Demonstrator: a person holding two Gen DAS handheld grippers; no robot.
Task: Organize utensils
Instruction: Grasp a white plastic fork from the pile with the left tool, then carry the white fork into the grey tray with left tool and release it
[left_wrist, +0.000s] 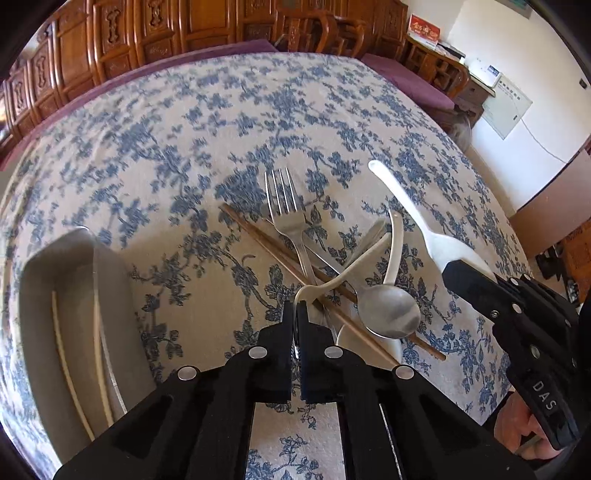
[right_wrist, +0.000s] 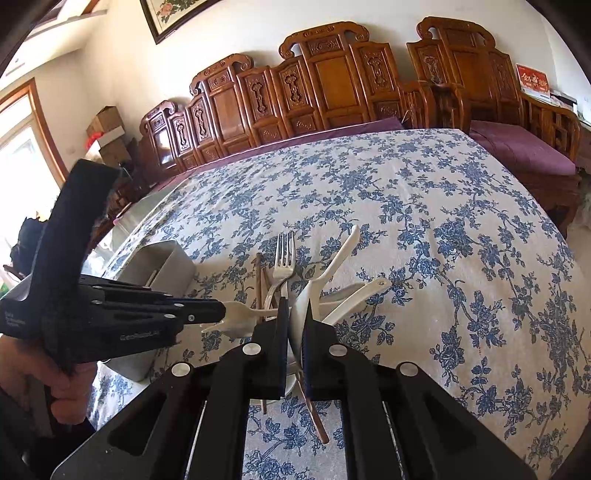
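The right tongs (right_wrist: 298, 304) are clamped on the bowl of a white spoon (right_wrist: 343, 251), held off the cloth just right of the fork (left_wrist: 284, 206), with its handle pointing up and away. That grip is on a smooth, rounded bowl, so the spoon could swivel or slide out on the way to the tray and drop back onto the heap.

The left tongs (left_wrist: 295, 310) are together, with their tips at the near end of a curved white spoon (left_wrist: 354, 266) on the near side of the fork. I cannot tell whether they have any real hold on it. This spoon lies across the wooden chopsticks (left_wrist: 258, 236) and beside the steel spoon (left_wrist: 388, 310), all tangled with the fork's handle. Pulling it could drag the neighbours along or scatter them over the surface (left_wrist: 184, 147).

The grey tray (left_wrist: 37, 295) sits well left of the fork. It holds a pair of pale chopsticks (left_wrist: 68, 354) lying lengthwise, and nothing else that I can see.
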